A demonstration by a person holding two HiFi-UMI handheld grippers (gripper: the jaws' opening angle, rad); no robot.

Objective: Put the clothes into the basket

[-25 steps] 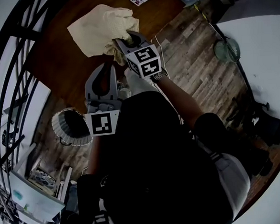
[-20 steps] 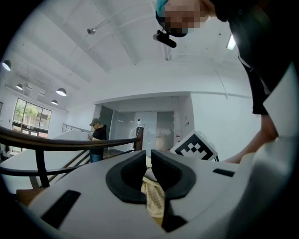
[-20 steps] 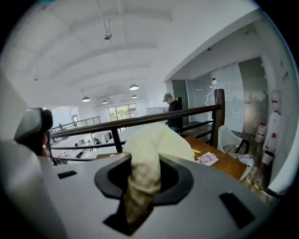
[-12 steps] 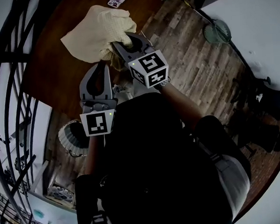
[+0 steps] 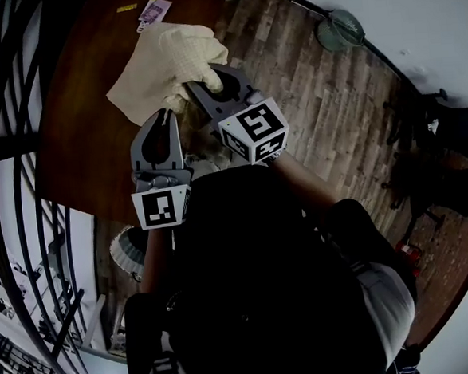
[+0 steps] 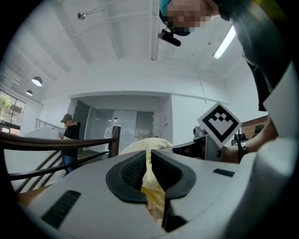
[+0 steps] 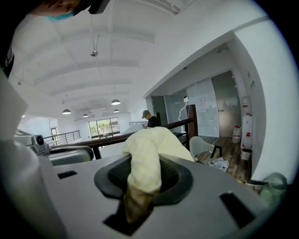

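- left claw (image 5: 165, 117): roughly level, jaws almost together, pinching the cloth (image 5: 161, 63)
- right claw (image 5: 197, 87): just beside left claw, tipped slightly down, jaws clamped on bunched cloth
- both forearms reach forward

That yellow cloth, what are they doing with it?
A person is holding a gripper in each hand. The right gripper is clamped on the pale yellow cloth, which is bunched between its jaws over the brown table. The left gripper sits right beside the cloth with its jaws almost together; I can't tell whether it pinches any. The white basket is down by the person's left arm, and the cloth isn't in it yet.
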